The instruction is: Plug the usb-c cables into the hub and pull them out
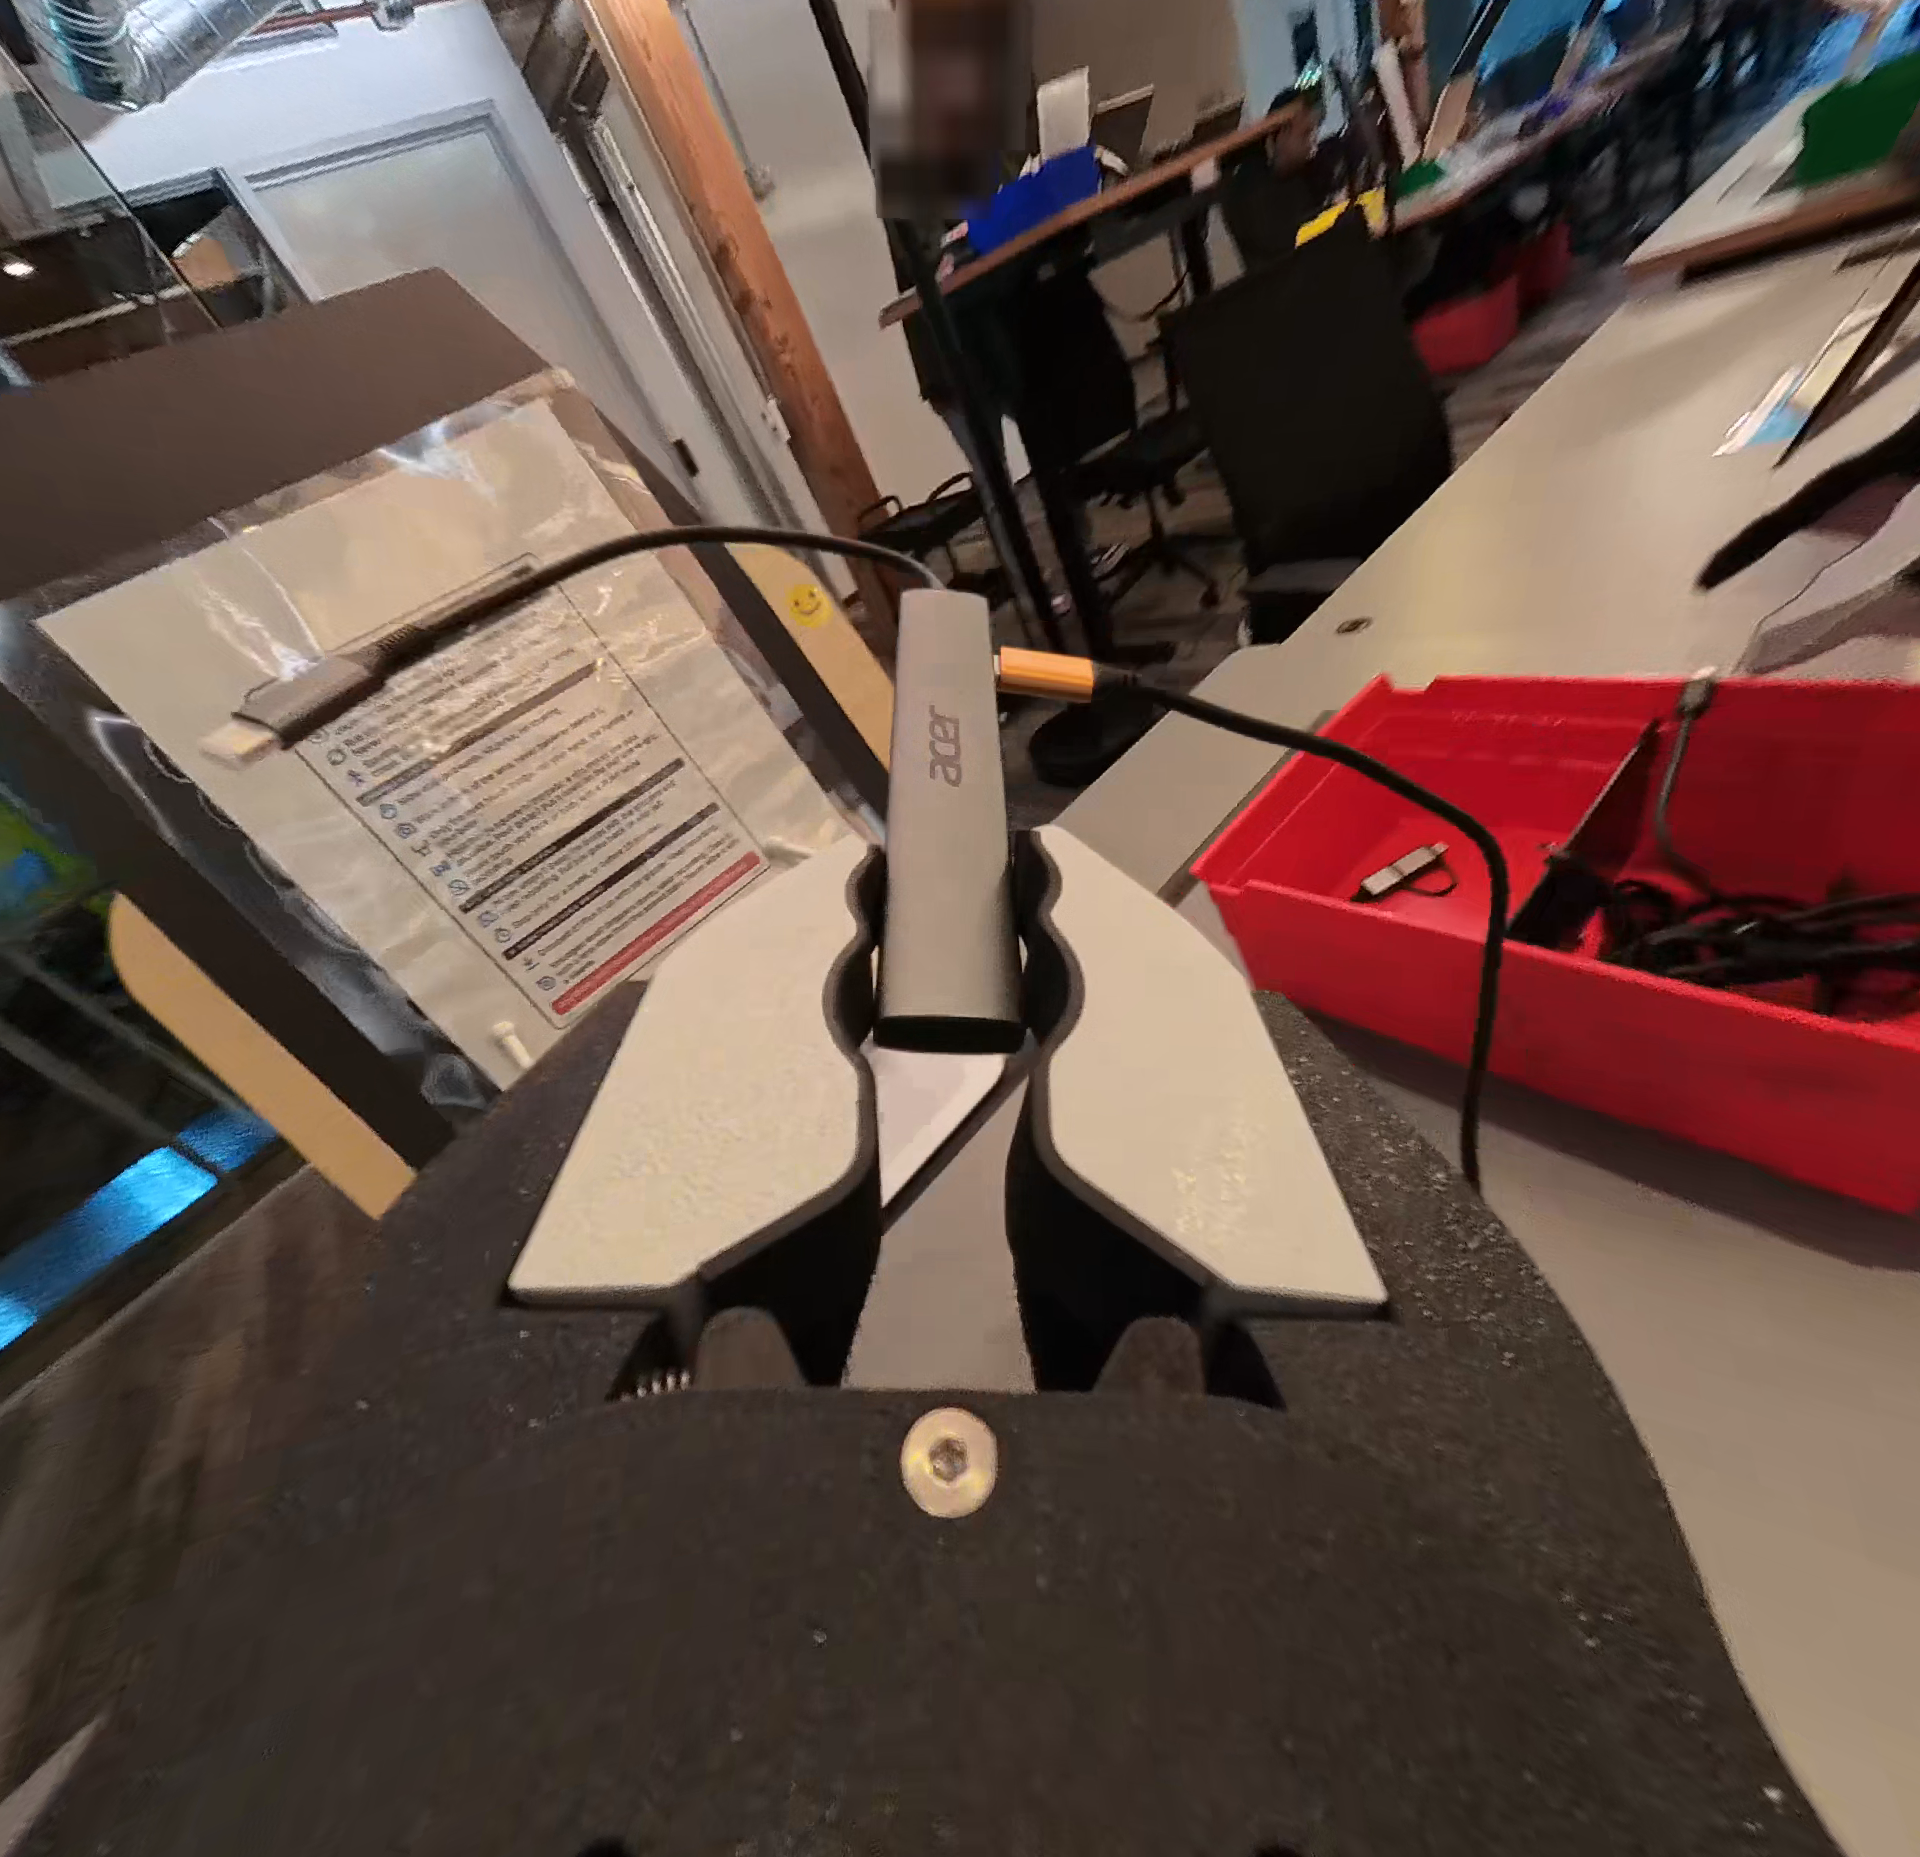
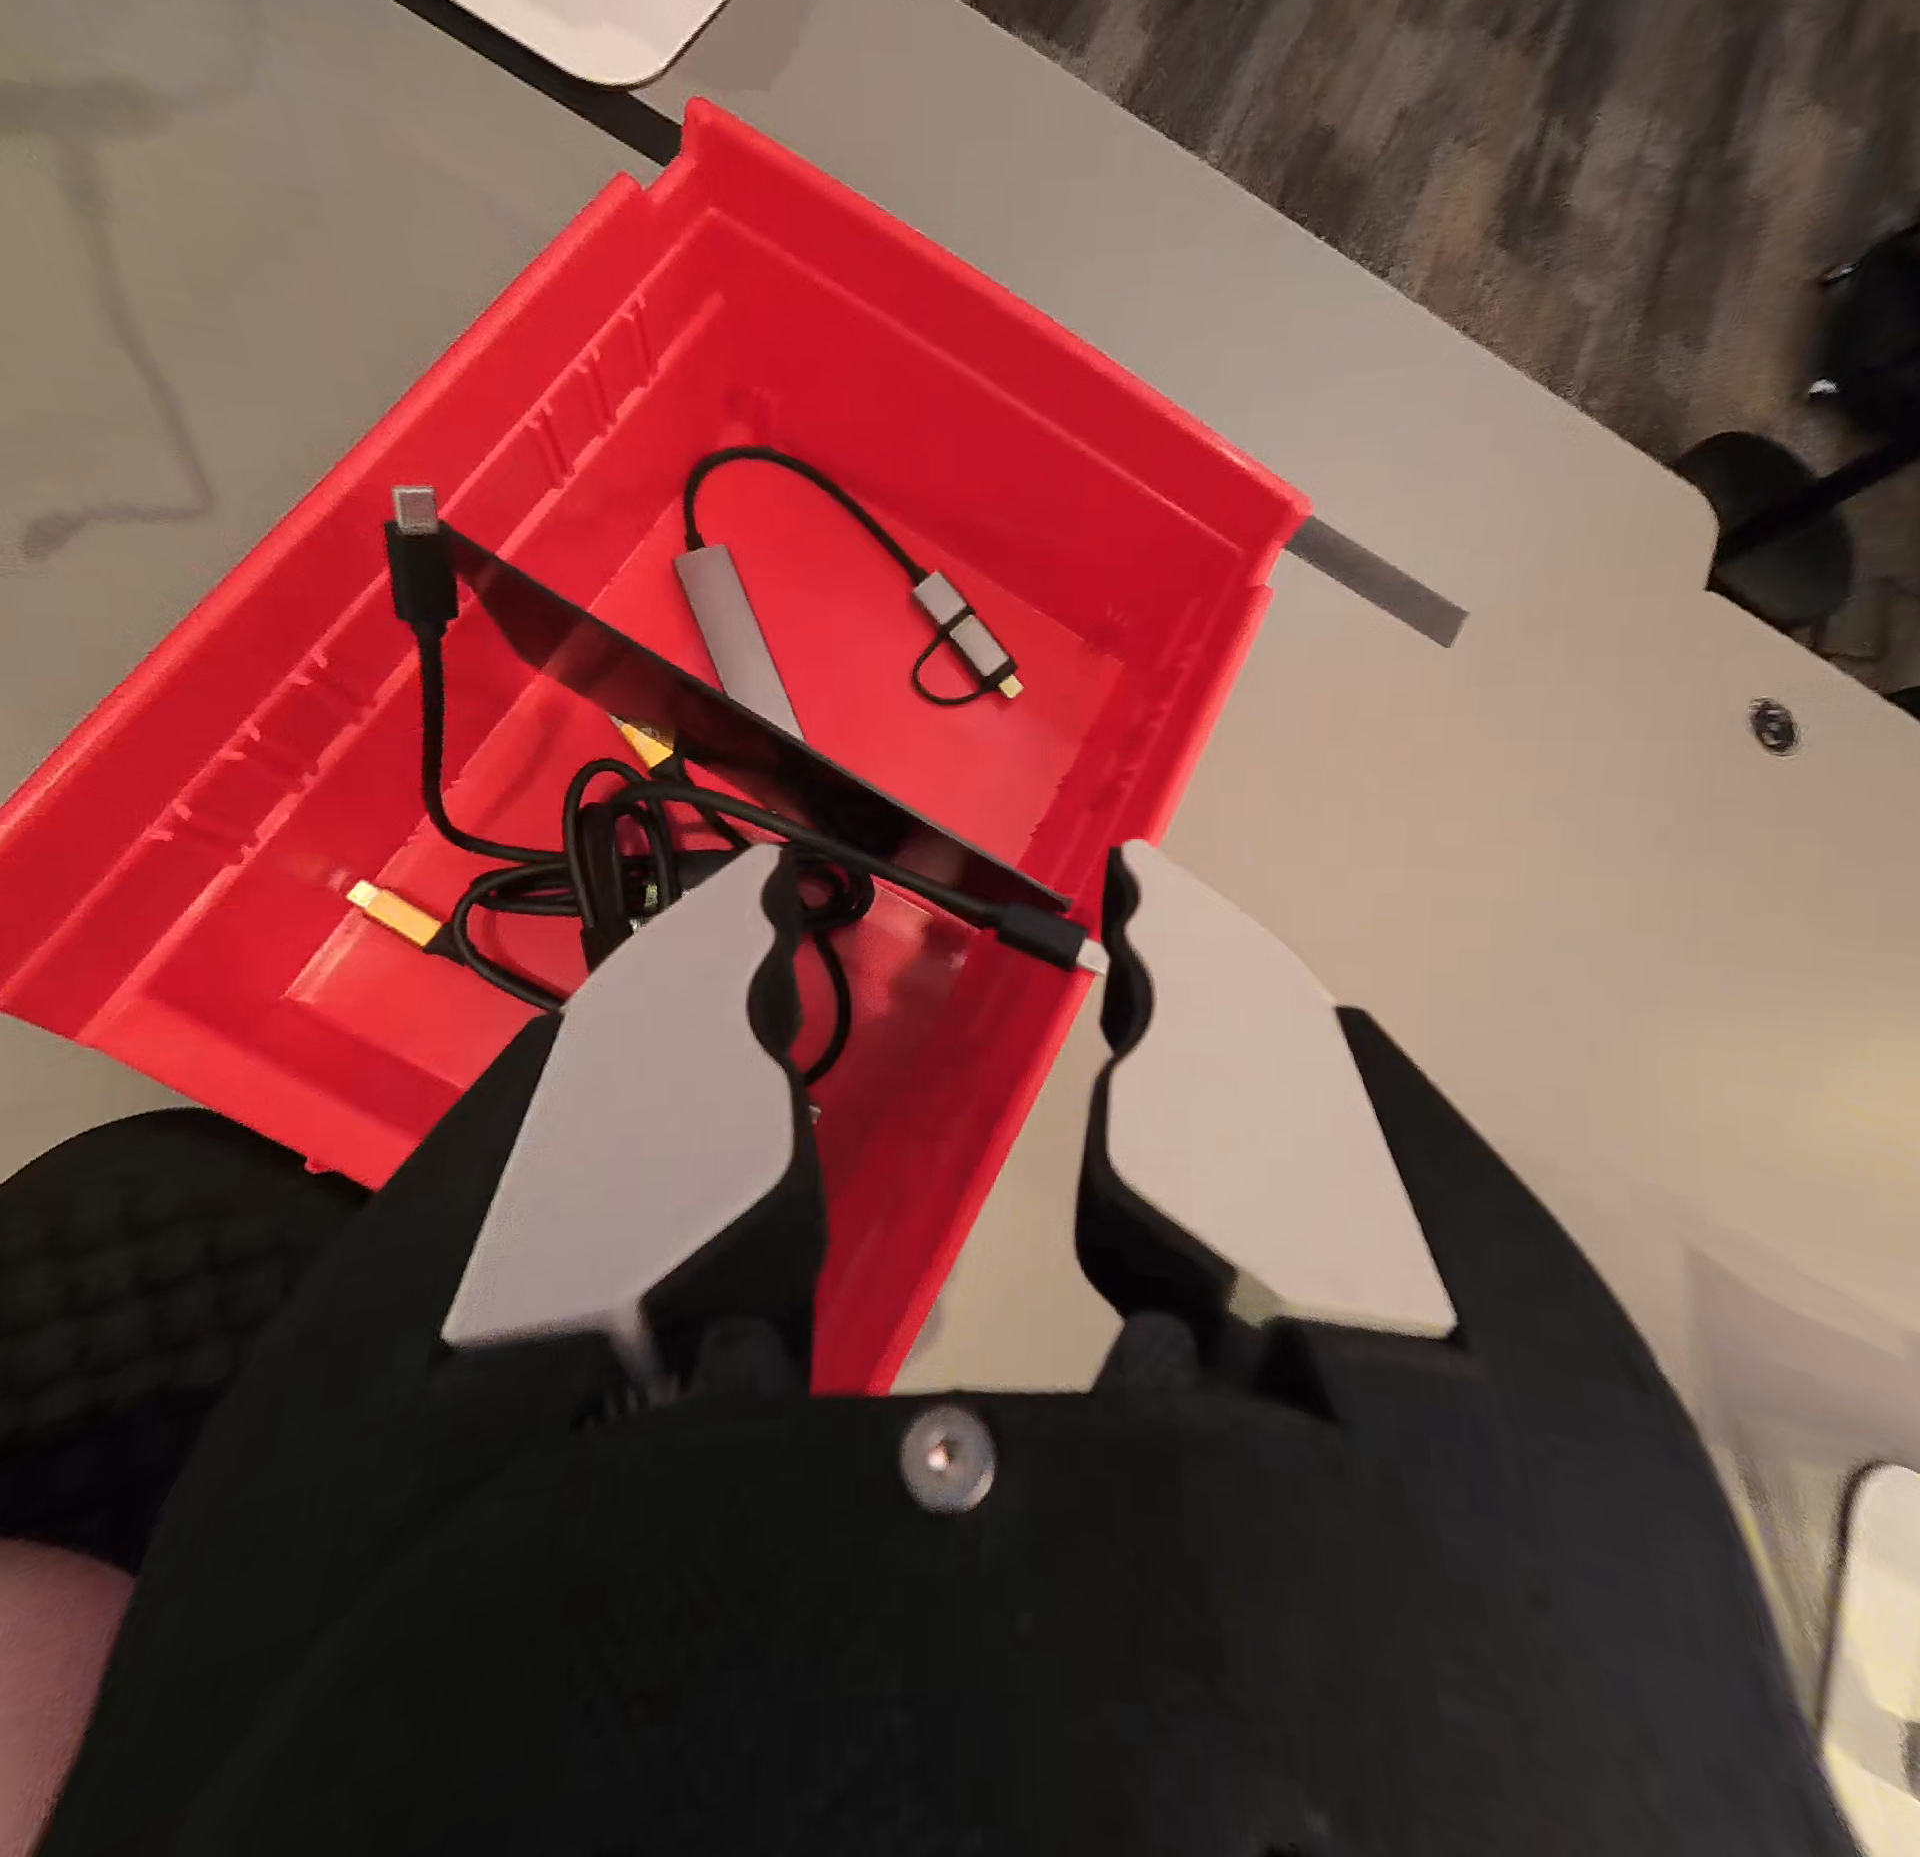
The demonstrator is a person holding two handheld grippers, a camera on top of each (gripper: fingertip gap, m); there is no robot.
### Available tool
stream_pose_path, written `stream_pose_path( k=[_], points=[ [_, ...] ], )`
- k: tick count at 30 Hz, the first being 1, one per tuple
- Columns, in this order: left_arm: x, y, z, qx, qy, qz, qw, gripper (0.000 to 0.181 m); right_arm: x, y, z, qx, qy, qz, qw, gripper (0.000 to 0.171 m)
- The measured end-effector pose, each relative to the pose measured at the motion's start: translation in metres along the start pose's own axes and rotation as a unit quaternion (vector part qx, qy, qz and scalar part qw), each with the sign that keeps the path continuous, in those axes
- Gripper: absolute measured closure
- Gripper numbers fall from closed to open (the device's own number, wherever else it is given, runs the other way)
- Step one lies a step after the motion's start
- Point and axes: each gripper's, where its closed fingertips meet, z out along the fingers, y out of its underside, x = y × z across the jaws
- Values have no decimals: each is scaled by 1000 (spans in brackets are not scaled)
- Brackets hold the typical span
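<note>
My left gripper [image 1: 951, 872] is shut on a slim grey hub [image 1: 948, 768] and holds it upright in the air. An orange usb-c plug [image 1: 1044, 677] sits in the hub's right side, and its black cable [image 1: 1455, 831] hangs down to the right. The hub's own cable arcs left to a dangling connector [image 1: 301, 706]. My right gripper [image 2: 948, 872] is open above the red bin [image 2: 935, 280]. A black usb-c plug [image 2: 1044, 937] lies between its fingers, close to the right finger. A tangle of black cables [image 2: 623, 851] with an orange plug [image 2: 395, 914] lies below.
The bin also holds a second grey hub [image 2: 743, 633] with an adapter [image 2: 966, 628], a black divider [image 2: 582, 628] and another black plug [image 2: 421, 560] against the wall. The bin [image 1: 1455, 1038] stands on a grey table [image 2: 1455, 405]. A laminated sheet [image 1: 520, 768] stands to the left. My hands' fingertips stand some 40 cm from each other.
</note>
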Motion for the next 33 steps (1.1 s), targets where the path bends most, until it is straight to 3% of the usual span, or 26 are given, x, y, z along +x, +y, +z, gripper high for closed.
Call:
stream_pose_path(
  k=[7, 16, 21, 25, 28, 33],
  points=[
    [-4, 18, 12, -65, -72, 107, 989, 158, -10, -36, -18, 49, 40, -63, 996, 115],
    [-2, 23, 17, -79, -76, 112, 988, 158, -41, -115, -34, 174, 72, -143, 972, 115],
    [0, 22, 17, -77, -71, 108, 989, 158, -77, -184, -58, 329, 87, -164, 926, 115],
    [5, 16, 16, -55, -51, 77, 994, 159, -121, -233, -86, 488, 57, -128, 861, 115],
    [10, 10, 16, -31, -27, 44, 998, 159, -160, -251, -94, 574, 2, -91, 814, 123],
    [20, -1, 14, 4, 10, -13, 1000, 158, -192, -259, -55, 558, 23, -108, 823, 123]
  ],
)
